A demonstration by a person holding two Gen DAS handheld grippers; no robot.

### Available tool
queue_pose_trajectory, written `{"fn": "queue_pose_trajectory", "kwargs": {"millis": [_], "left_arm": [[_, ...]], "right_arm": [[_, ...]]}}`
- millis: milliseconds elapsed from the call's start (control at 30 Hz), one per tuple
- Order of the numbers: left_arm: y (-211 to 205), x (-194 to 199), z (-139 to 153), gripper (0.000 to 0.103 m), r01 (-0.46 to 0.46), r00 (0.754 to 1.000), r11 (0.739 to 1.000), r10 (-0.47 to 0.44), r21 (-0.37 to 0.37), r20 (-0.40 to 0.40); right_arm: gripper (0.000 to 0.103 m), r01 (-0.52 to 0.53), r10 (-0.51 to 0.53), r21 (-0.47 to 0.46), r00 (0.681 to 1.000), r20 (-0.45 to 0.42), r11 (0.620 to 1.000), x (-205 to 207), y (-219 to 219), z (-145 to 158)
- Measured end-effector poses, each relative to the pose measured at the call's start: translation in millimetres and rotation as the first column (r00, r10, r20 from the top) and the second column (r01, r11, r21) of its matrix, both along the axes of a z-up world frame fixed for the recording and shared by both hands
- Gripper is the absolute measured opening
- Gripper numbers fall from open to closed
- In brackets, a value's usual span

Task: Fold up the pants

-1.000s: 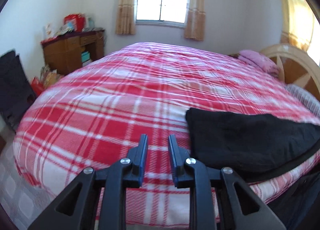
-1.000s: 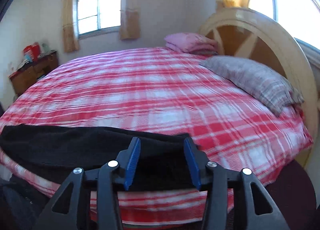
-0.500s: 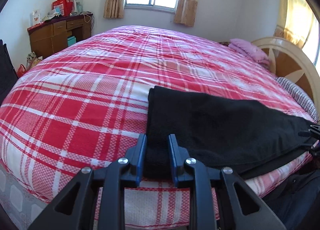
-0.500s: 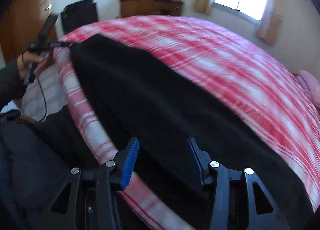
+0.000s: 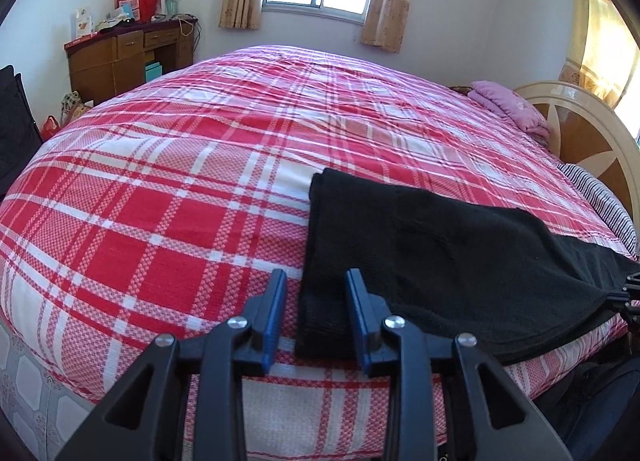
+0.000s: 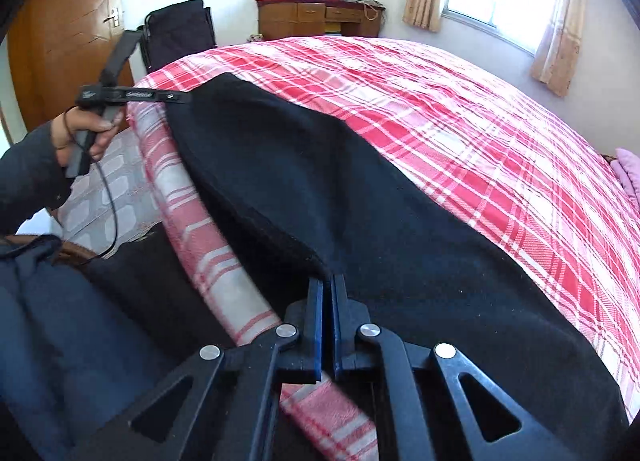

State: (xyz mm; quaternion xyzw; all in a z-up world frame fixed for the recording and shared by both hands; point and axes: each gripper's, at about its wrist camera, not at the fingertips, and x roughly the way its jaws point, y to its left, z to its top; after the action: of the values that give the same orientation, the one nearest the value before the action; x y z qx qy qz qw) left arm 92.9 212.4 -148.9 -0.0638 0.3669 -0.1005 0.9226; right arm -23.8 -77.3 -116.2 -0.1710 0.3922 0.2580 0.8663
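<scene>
Black knit pants (image 5: 440,253), soft thick fabric, lie flat along the near edge of the bed with the red-and-white plaid cover (image 5: 160,201), one end near the foot, the other running toward the headboard side. Judged limp and light, not slippery; they will sag wherever unsupported, so hold is best taken at corners and hems, both layers together.

Right gripper (image 6: 327,285): clenched on the near edge of the pants, fabric pulled into a small ridge at the pads. Left gripper (image 5: 316,293): jaws opening, straddling the narrow end of the pants; pads do not appear to press the cloth.

Left wrist view alone shows the headboard (image 5: 592,133), folded pink cloth (image 5: 508,105) and striped pillow (image 5: 600,197). Right wrist view alone shows the person's hand (image 6: 86,133) holding the left gripper's handle, the wooden door (image 6: 68,33), and the pinch itself.
</scene>
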Motion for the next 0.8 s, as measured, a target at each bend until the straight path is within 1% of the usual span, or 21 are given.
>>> {"fn": "queue_pose_trajectory", "kwargs": {"millis": [67, 100, 167, 200, 300, 367, 433, 467, 500, 533, 567, 600, 667, 767, 800], "left_arm": [[0.1, 0.0, -0.2, 0.034, 0.001, 1.0, 1.0, -0.001, 0.001, 0.0], [-0.3, 0.8, 0.0, 0.034, 0.001, 1.0, 1.0, -0.001, 0.001, 0.0], [-0.7, 0.4, 0.6, 0.034, 0.003, 1.0, 1.0, -0.003, 0.007, -0.002], [-1.1, -0.1, 2.0, 0.034, 0.005, 1.0, 1.0, -0.005, 0.015, 0.0], [-1.1, -4.4, 11.5, 0.034, -0.014, 0.999, 0.998, 0.012, 0.069, 0.036], [0.4, -7.4, 20.3, 0.034, -0.032, 0.997, 0.996, 0.027, 0.084, 0.066], [-4.1, -10.9, 31.0, 0.034, -0.031, 0.995, 0.995, 0.022, 0.096, 0.094], [-9.8, -12.6, 36.5, 0.034, -0.018, 0.994, 0.994, 0.007, 0.103, 0.109], [-18.5, -14.4, 42.7, 0.034, 0.0, 0.992, 0.994, -0.014, 0.113, 0.126], [-27.9, -15.8, 48.1, 0.035, 0.025, 0.989, 0.993, -0.042, 0.118, 0.14], [-41.4, -16.7, 54.6, 0.036, 0.059, 0.985, 0.991, -0.078, 0.123, 0.155], [-55.3, -17.3, 59.2, 0.036, 0.095, 0.98, 0.987, -0.116, 0.13, 0.161], [-81.6, -20.2, 66.1, 0.036, 0.174, 0.966, 0.975, -0.197, 0.14, 0.169], [-130.2, -19.6, 70.1, 0.036, 0.31, 0.932, 0.94, -0.33, 0.142, 0.147], [-147.5, -19.4, 70.0, 0.036, 0.357, 0.917, 0.925, -0.374, 0.133, 0.137]], "right_arm": [[0.003, -0.001, 0.0, -0.038, 1.0, -0.015, 0.999, 4.9, 2.4, -12.1], [0.003, 0.002, -0.005, -0.051, 0.999, -0.042, 0.999, 8.9, 2.8, -21.2], [0.003, 0.011, -0.017, -0.066, 0.996, -0.09, 0.998, 13.2, 1.7, -38.8], [0.003, 0.011, -0.016, -0.06, 0.995, -0.096, 0.998, 14.5, 1.0, -40.7], [0.004, 0.005, -0.009, -0.035, 0.994, -0.112, 0.999, 16.9, -2.4, -34.3], [0.004, 0.012, -0.012, 0.0, 0.992, -0.124, 1.0, 19.3, -7.5, -30.7], [0.007, 0.018, -0.018, 0.0, 0.992, -0.121, 1.0, 18.9, -10.0, -29.3], [0.012, 0.023, -0.024, -0.014, 0.994, -0.105, 1.0, 17.5, -9.7, -27.1], [0.019, 0.027, -0.029, -0.021, 0.995, -0.093, 0.999, 16.1, -11.1, -24.2], [0.024, 0.035, -0.036, -0.019, 0.996, -0.085, 0.999, 13.6, -17.1, -19.1], [0.033, 0.046, -0.047, -0.011, 0.996, -0.081, 0.999, 12.2, -23.8, -14.1], [0.037, 0.065, -0.065, -0.001, 0.995, -0.075, 0.998, 11.4, -32.6, -8.8], [0.037, 0.124, -0.123, 0.021, 0.991, -0.053, 0.992, 8.2, -57.0, 4.0], [0.037, 0.23, -0.229, 0.059, 0.973, -0.018, 0.971, -0.8, -98.7, 22.1], [0.037, 0.279, -0.279, 0.076, 0.96, -0.006, 0.957, -5.2, -117.8, 28.1]]}}
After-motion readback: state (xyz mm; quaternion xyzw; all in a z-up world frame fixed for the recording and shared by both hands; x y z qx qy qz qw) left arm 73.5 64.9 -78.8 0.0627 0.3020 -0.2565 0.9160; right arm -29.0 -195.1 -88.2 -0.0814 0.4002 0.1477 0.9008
